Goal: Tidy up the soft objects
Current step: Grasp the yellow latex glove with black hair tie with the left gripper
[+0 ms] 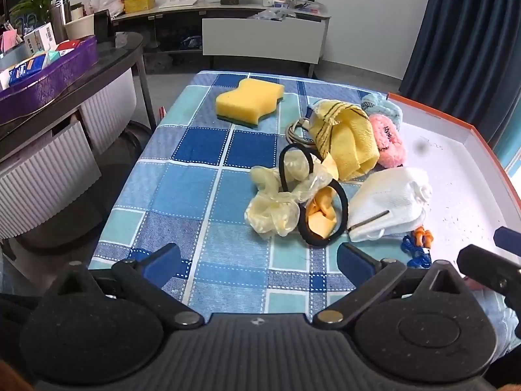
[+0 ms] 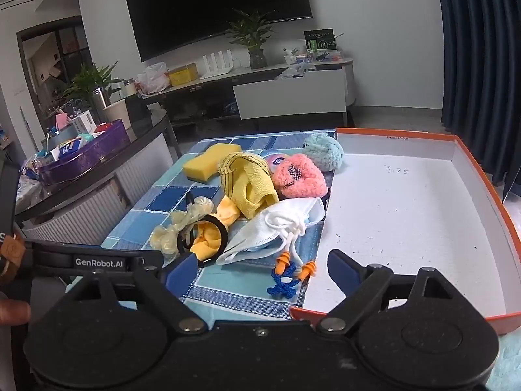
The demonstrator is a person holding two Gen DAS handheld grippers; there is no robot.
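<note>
Soft items lie in a heap on the checked blue cloth (image 1: pixel 195 192): a yellow sponge (image 1: pixel 249 102), a yellow striped cloth (image 1: pixel 345 137), a pink fluffy piece (image 1: pixel 389 145), a pale blue fluffy ball (image 2: pixel 322 151), a white face mask (image 1: pixel 390 200), crumpled pale gloves (image 1: pixel 276 205), black hair bands (image 1: pixel 322 221) and orange earplugs on a blue cord (image 2: pixel 286 273). My left gripper (image 1: pixel 259 262) hangs open above the cloth's near edge, short of the heap. My right gripper (image 2: pixel 262 270) is open too, with the earplugs lying on the cloth between its fingers.
An orange-rimmed white box lid (image 2: pixel 482 169) lies to the right of the heap, nothing in it. A dark side table with a purple tray (image 1: pixel 49 78) of packets stands on the left. A TV cabinet (image 1: pixel 263 40) lines the far wall; blue curtains (image 1: pixel 472 26) hang at right.
</note>
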